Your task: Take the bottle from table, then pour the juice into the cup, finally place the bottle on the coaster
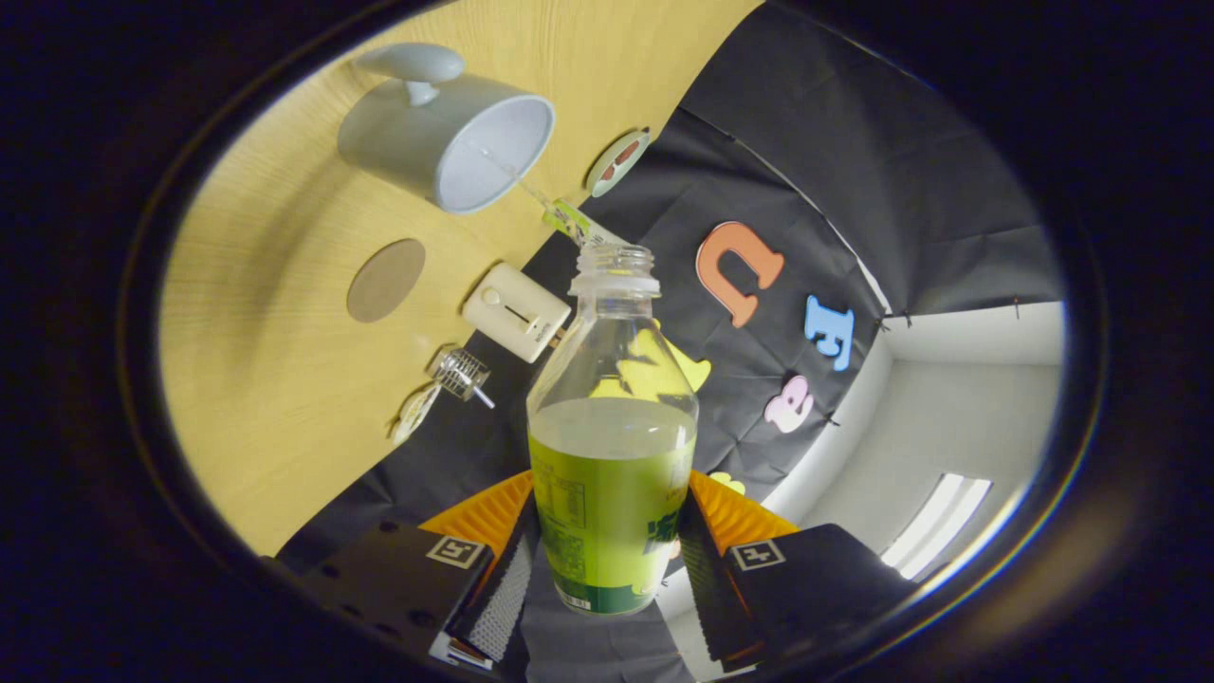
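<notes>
Between the two fingers of the gripper [607, 560], the bottle [612, 446] is clamped at its labelled lower body, one finger pressing on each side. Its cap is off and the open neck points away from the fingers. Pale liquid fills roughly the lower half of the bottle; the upper part is clear.

Beyond the bottle mouth and to the left, the grey cup [446, 142] stands on the wooden table [275, 379], with its white inside facing the camera. A thin clear stream of liquid [531, 190] runs between the bottle mouth and the cup rim.

Left of the bottle neck, a round brown coaster [385, 280] lies flat on the table, well apart from the cup. Near the bottle shoulder sits a cream rectangular device [517, 311], and just beside it a small clear ribbed object [460, 373]. A round patterned disc [617, 161] lies at the table's far edge, right of the cup.
</notes>
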Motion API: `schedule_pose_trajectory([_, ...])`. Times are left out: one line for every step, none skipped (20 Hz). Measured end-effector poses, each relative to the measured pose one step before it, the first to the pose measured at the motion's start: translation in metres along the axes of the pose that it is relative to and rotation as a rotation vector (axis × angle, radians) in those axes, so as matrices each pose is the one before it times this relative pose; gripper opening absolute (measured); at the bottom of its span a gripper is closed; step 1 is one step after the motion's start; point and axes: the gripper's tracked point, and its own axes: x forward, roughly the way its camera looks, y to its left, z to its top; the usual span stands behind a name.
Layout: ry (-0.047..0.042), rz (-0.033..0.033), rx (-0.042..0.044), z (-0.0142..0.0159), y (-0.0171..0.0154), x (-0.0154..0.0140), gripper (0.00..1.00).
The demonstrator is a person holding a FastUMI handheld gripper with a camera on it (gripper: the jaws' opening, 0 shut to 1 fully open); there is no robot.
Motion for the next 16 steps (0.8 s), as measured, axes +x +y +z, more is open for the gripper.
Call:
schedule_pose_trajectory([0.00253,-0.00567,-0.00414,-0.00299,-0.00511,0.00371,0.79])
schedule_pose_trajectory([0.00526,-0.00683,-0.00244,-0.00398,-0.00520,0.00077,0.79])
schedule_pose_trajectory([0.00785,-0.00419,-0.00196,-0.00404,-0.00491,-0.00090,0.79])
schedule_pose_trajectory([0.00571,-0.00767,0.00018,-0.00320,-0.00559,-0.00012,0.79])
schedule_pose_trajectory([0.00319,-0.00591,-0.00212,-0.00307,-0.00560,0.00032,0.79])
schedule_pose_trajectory([0.00159,-0.00596,-0.00278,-0.00337,-0.00518,-0.00021,0.79])
schedule_pose_trajectory([0.00380,-0.00643,-0.00382,-0.00343,-0.00585,0.00227,0.79])
schedule_pose_trajectory([0.00406,-0.00793,-0.00267,-0.00373,-0.00541,0.00080,0.79])
schedule_pose_trajectory([0.00471,-0.00791,-0.00327,-0.00297,-0.00438,0.00239,0.79])
schedule_pose_trajectory([0.00302,-0.01033,-0.00460,-0.00293,-0.00482,0.00232,0.79])
schedule_pose_trajectory([-0.00002,-0.00884,-0.00218,-0.00148,-0.00459,0.00108,0.79])
schedule_pose_trajectory([-0.00091,0.00878,-0.00427,-0.00071,-0.00210,-0.00167,0.79])
schedule_pose_trajectory([-0.01137,0.00959,-0.00351,0.00124,0.00011,0.00242,0.79])
schedule_pose_trajectory([-0.01159,0.00230,-0.01292,0.00057,-0.00136,0.00137,0.79])
schedule_pose_trajectory([-0.00199,-0.00903,-0.02254,-0.00158,-0.00483,0.00183,0.79])
schedule_pose_trajectory([-0.00801,-0.01062,-0.01676,0.00081,-0.00389,-0.00027,0.79])
